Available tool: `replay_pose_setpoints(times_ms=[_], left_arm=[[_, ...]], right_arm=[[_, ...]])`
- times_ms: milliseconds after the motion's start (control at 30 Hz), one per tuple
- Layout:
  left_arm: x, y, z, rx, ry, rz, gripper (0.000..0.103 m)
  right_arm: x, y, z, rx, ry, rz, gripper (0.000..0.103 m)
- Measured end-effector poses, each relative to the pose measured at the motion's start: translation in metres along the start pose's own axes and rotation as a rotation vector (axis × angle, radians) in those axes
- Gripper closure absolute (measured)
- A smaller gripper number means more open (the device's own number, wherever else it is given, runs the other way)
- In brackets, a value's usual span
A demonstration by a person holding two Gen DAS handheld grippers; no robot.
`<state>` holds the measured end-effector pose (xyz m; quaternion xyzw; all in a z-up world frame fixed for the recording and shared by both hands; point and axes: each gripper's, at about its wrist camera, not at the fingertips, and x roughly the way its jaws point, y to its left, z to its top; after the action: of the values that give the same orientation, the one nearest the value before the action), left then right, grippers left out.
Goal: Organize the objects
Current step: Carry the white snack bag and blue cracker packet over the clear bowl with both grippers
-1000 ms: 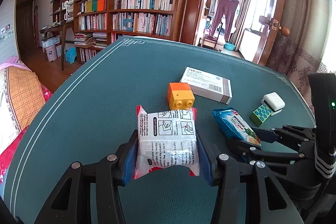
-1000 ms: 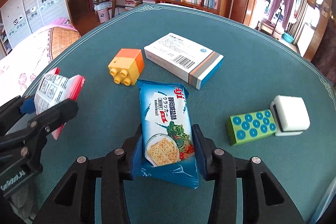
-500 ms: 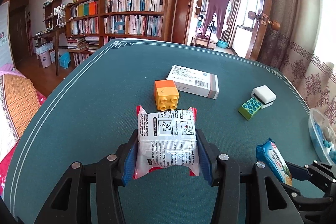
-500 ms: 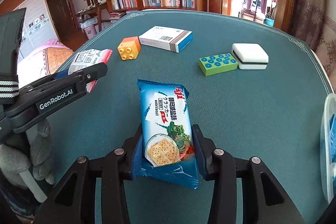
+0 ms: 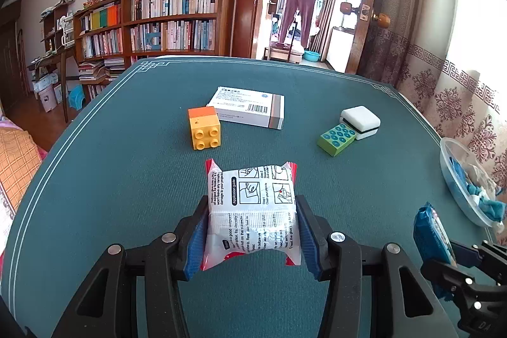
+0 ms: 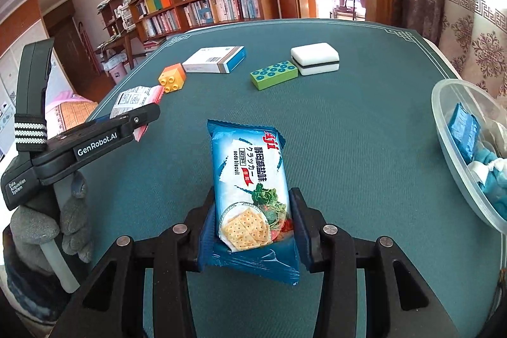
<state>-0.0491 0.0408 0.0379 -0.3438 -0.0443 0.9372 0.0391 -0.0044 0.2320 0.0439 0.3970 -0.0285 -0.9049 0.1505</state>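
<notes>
My left gripper (image 5: pixel 252 230) is shut on a white and red sachet (image 5: pixel 252 205) and holds it above the green table (image 5: pixel 126 179). My right gripper (image 6: pixel 253 224) is shut on a blue soda biscuit pack (image 6: pixel 250 186), also held above the table. The left gripper also shows at the left of the right wrist view (image 6: pixel 133 119), with the sachet (image 6: pixel 136 97) in it. The biscuit pack shows at the lower right of the left wrist view (image 5: pixel 432 233). A clear plastic bowl (image 6: pixel 450 129) with blue packets stands at the table's right edge.
On the far half of the table lie a yellow and orange toy brick (image 5: pixel 204 132), a white medicine box (image 5: pixel 247 110), a green dotted block (image 5: pixel 336 140) and a white block (image 5: pixel 361 119). A bookshelf (image 5: pixel 152 21) and an open door (image 5: pixel 364 5) stand behind.
Both grippers have pulled back toward the near side and turned right with their packs. The clear bowl has come into view at the right edge.
</notes>
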Motion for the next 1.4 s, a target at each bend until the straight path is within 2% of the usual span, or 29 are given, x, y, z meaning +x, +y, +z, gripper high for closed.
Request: replay_pose_setpoints(times_ms=[300,867,1100,1400], left_arm=[[-0.004,-0.019,-0.004,0.045,0.026,-0.019,0.050],[0.000,-0.077,-0.002,0.146,0.056,-0.063,0.050],[0.002,-0.101,0.001,0.181,0.058,-0.076,0.050],[0.004,-0.121,0.001,0.209,0.066,-0.087,0.050]], right_arm=[[-0.030,-0.028,0.007,0.072,-0.075,-0.019,0.059],[-0.085,-0.122,0.029,0.213,-0.219,-0.185,0.059],[-0.086,-0.164,0.037,0.268,-0.228,-0.250,0.059],[-0.067,-0.208,0.042,0.322,-0.197,-0.308,0.059]])
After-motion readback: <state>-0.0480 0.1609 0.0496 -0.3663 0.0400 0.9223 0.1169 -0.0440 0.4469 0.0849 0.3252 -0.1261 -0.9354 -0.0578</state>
